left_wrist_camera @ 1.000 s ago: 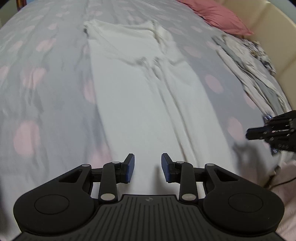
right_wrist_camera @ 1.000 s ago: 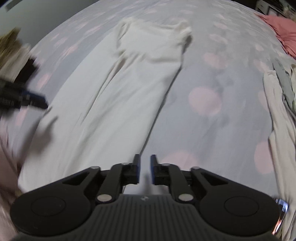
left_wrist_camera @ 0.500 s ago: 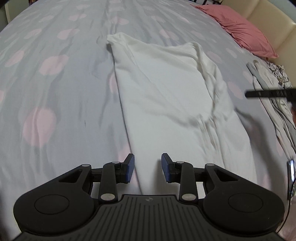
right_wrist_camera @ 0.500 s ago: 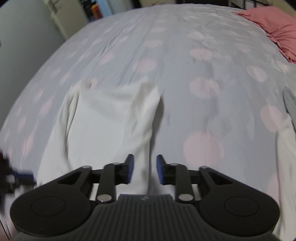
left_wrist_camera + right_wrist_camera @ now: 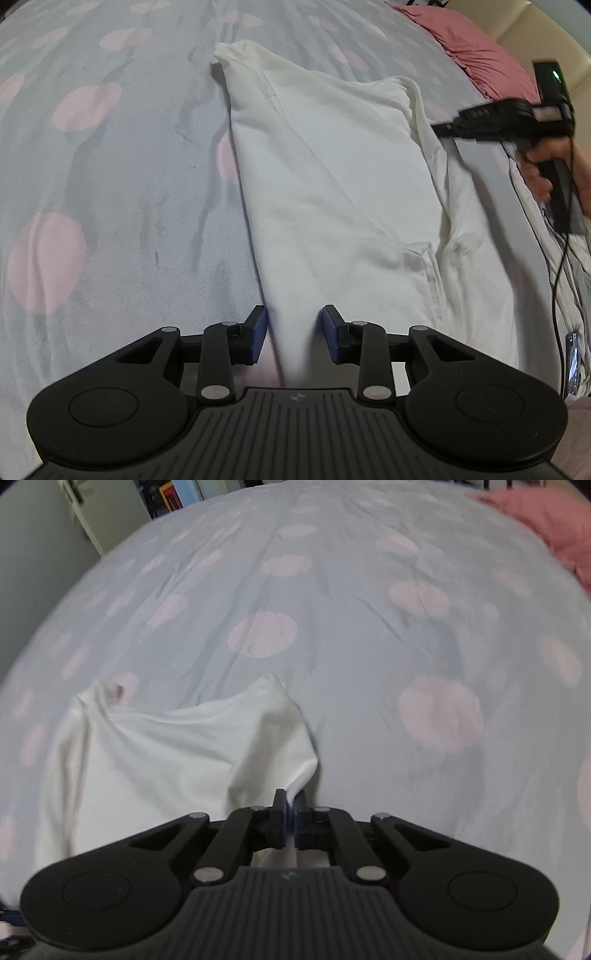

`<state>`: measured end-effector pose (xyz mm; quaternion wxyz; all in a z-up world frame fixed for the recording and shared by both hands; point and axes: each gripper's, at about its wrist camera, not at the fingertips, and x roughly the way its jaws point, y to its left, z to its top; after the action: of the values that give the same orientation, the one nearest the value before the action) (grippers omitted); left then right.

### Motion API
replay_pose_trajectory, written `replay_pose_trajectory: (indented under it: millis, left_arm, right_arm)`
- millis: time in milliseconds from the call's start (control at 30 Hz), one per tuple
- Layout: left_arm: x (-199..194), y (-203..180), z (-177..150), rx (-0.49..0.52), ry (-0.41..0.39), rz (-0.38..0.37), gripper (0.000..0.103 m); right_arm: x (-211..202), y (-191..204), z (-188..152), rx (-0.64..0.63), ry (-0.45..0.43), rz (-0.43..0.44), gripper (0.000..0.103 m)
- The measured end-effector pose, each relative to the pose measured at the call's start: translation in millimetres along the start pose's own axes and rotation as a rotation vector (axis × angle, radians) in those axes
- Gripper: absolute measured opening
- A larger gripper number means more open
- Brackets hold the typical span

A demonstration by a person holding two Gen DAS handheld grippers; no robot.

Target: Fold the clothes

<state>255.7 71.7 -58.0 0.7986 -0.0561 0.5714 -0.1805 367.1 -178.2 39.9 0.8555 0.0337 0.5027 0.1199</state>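
Right claw (image 5: 291,808) pinches the white garment (image 5: 332,192) (left claw (image 5: 294,334) spread).

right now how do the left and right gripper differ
The left gripper is open, its jaws straddling the near edge of the white garment; the right gripper is shut, pinching a corner of that garment. Both are black with blue pads, over the spotted bedsheet.

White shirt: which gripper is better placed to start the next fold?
Right. The right gripper is already shut on an edge of the white shirt, so it could likely carry that edge over. The left gripper is open, its fingers straddling the near end of the shirt without pinching it.
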Motion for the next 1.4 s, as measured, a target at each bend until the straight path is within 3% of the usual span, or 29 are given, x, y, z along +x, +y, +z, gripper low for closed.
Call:
replay_pose_trajectory:
  millis: [100, 300, 367, 533, 667, 833, 967, 1067, 1267, 1300, 1333, 1367, 1400]
  left_arm:
    - [2, 1, 2, -0.009, 0.013, 0.000, 0.030]
    - [1, 1, 0, -0.001, 0.009, 0.000, 0.030]
    - [1, 1, 1, -0.004, 0.011, 0.001, 0.030]
    - [-5, -4, 4, 0.019, -0.014, 0.014, 0.030]
    - [-13, 3, 14, -0.003, -0.083, 0.019, 0.030]
    - [-22, 12, 26, -0.032, -0.170, 0.025, 0.030]
    - [-21, 20, 63, -0.089, -0.247, 0.052, 0.041]
    - [-13, 14, 100, -0.068, -0.274, 0.129, 0.044]
    - [20, 13, 152, -0.106, -0.163, 0.229, 0.045]
    - [26, 14, 157, -0.114, -0.143, 0.240, 0.043]
    - [32, 15, 160, -0.109, -0.122, 0.260, 0.039]
    - [38, 16, 163, -0.102, -0.102, 0.282, 0.025]
    - [43, 16, 167, -0.086, -0.079, 0.295, 0.011]
  right_arm:
    - [12, 9, 6, -0.005, -0.042, -0.068, 0.003]
    - [-1, 0, 30, 0.036, -0.151, -0.039, 0.002]
    - [-12, -3, 38, 0.035, -0.172, -0.027, 0.007]
    - [-15, -3, 36, -0.021, -0.097, -0.020, 0.006]
    - [10, 5, 30, -0.003, -0.054, 0.044, 0.005]
    - [44, 18, 33, 0.019, -0.042, 0.005, 0.004]
    - [52, 19, 40, 0.030, -0.057, -0.025, 0.002]
    - [50, 18, 45, 0.026, -0.097, -0.051, 0.005]
    - [22, 4, 42, 0.004, -0.181, -0.022, 0.007]
    - [17, 0, 42, 0.001, -0.181, -0.010, 0.010]
    - [12, -4, 41, -0.004, -0.184, -0.008, 0.020]
    - [9, -8, 40, -0.013, -0.187, -0.007, 0.029]
    - [6, -11, 39, -0.021, -0.187, -0.004, 0.030]
